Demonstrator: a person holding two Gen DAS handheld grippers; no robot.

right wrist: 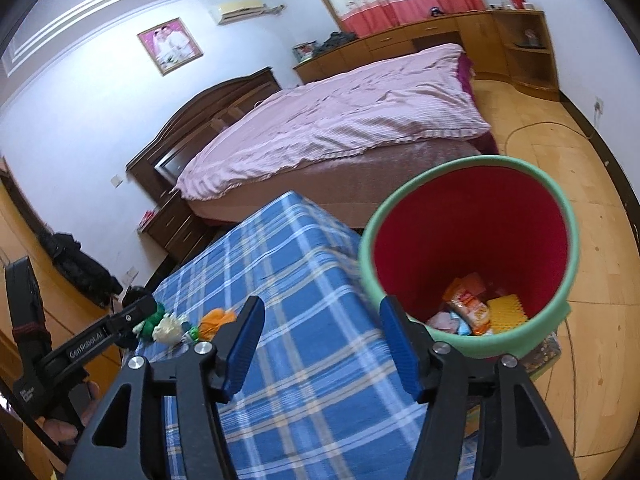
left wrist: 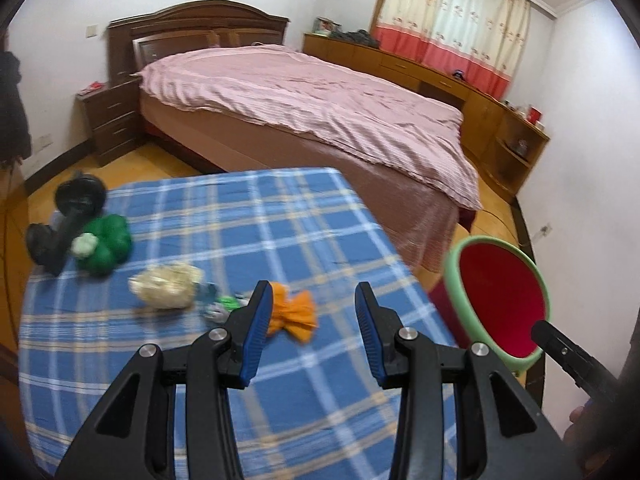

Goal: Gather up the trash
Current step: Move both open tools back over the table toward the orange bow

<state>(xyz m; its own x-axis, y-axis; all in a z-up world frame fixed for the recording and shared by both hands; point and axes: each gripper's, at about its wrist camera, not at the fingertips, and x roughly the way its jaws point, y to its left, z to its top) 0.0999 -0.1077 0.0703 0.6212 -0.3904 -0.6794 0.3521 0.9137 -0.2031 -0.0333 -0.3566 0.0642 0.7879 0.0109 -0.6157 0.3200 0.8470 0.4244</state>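
Several scraps lay mid-left on the cloth (left wrist: 280, 240): orange wad (left wrist: 294, 314), white wad (left wrist: 166, 286), green wad (left wrist: 106, 242). Bin (right wrist: 472, 344) lower right, partly filled. Left gripper (left wrist: 314, 334) and right gripper (right wrist: 322, 348) both spread, empty. Looked between picks; next likely: close on the orange wad.

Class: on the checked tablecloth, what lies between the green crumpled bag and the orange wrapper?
The left wrist view shows a pale crumpled wad between the green crumpled bag and the orange wrapper, plus small green-and-grey scraps nearer the orange one.

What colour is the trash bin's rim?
Light green, around a red inside; the trash bin shows best in the right wrist view.
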